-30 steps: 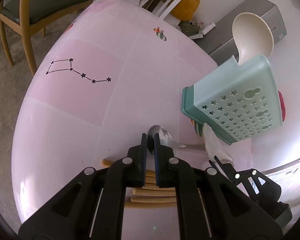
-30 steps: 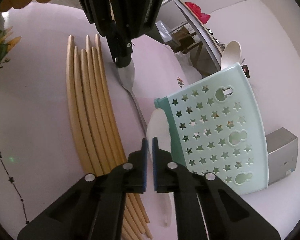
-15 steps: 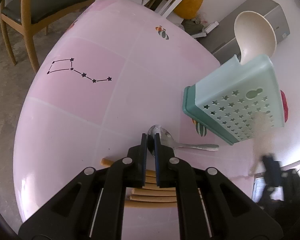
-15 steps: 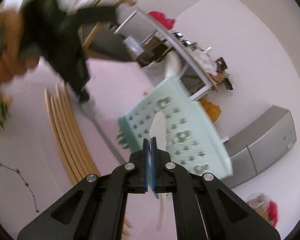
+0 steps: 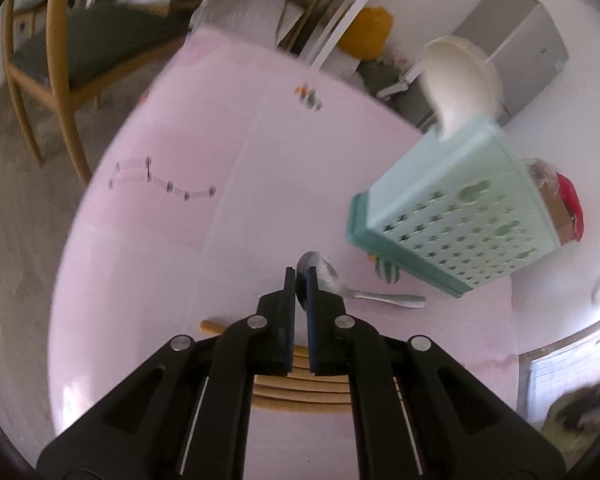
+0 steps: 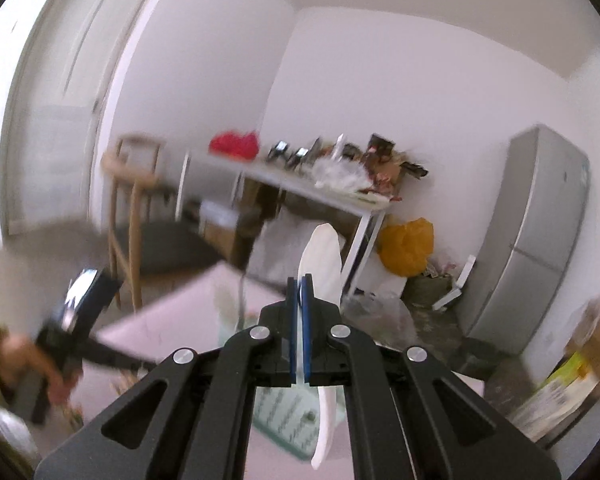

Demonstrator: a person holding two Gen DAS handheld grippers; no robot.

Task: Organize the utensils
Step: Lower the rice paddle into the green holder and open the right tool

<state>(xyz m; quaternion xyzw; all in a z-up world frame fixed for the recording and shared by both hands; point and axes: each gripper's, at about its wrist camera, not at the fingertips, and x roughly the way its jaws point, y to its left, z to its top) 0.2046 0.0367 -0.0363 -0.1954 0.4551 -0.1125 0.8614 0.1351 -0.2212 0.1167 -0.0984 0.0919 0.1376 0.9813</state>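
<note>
My left gripper [image 5: 301, 276] is shut on the bowl of a metal spoon [image 5: 360, 290] that lies on the pink table [image 5: 180, 240]; its handle points right. Several wooden chopsticks [image 5: 300, 388] lie under the fingers. The mint green utensil basket [image 5: 460, 216] stands at the right with a cream ladle [image 5: 456, 80] in it. My right gripper [image 6: 299, 284] is shut on a white plastic spoon [image 6: 322, 264], held high in the air above the basket [image 6: 288, 420].
A wooden chair [image 5: 48, 60] stands beyond the table's far left edge. A grey fridge [image 6: 532, 248], a cluttered white side table [image 6: 300, 188] and a yellow bag [image 6: 408, 248] are in the room behind.
My right gripper has lifted the white spoon from the table beside the basket up into the air. My left gripper still holds the metal spoon's bowl and has risen slightly.
</note>
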